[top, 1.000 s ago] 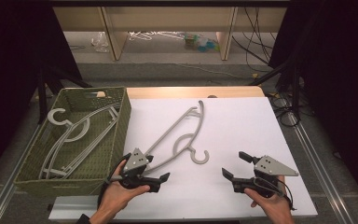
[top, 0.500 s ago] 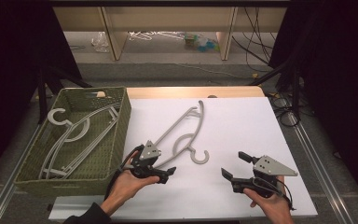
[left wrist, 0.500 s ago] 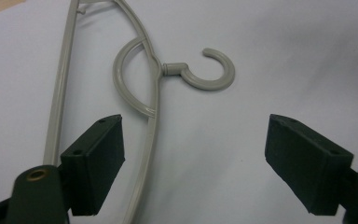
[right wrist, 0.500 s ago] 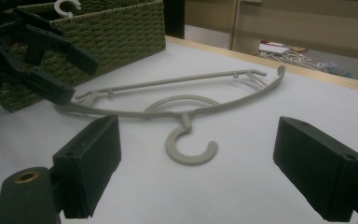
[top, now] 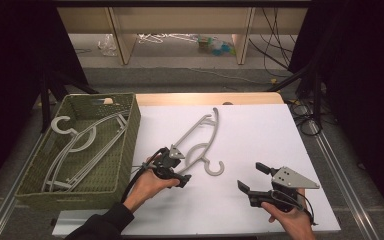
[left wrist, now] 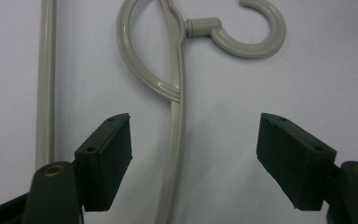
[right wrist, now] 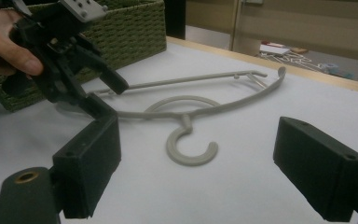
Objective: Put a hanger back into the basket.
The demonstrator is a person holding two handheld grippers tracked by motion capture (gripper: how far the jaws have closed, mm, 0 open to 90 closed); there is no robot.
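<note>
A grey plastic hanger (top: 200,137) lies flat on the white table top, its hook (top: 215,168) toward me. My left gripper (top: 179,167) points down over the hanger's near arm. In the left gripper view the jaws (left wrist: 193,140) straddle that arm (left wrist: 175,140); they have just been closing a little, but the pads stand apart from it, open. My right gripper (top: 252,176) rests low at the front right, open, nothing between its jaws. In the right gripper view it (right wrist: 198,140) faces the hook (right wrist: 191,149) and the left gripper (right wrist: 98,88).
A green woven basket (top: 132,125) stands at the table's left and holds several more grey hangers (top: 80,145). The white sheet (top: 260,130) ends at a wooden edge at the back. Shelves and cables lie beyond the table.
My left hand has moved right and forward from near the basket and come down over the hanger's arm. The right hand has stayed where it was.
</note>
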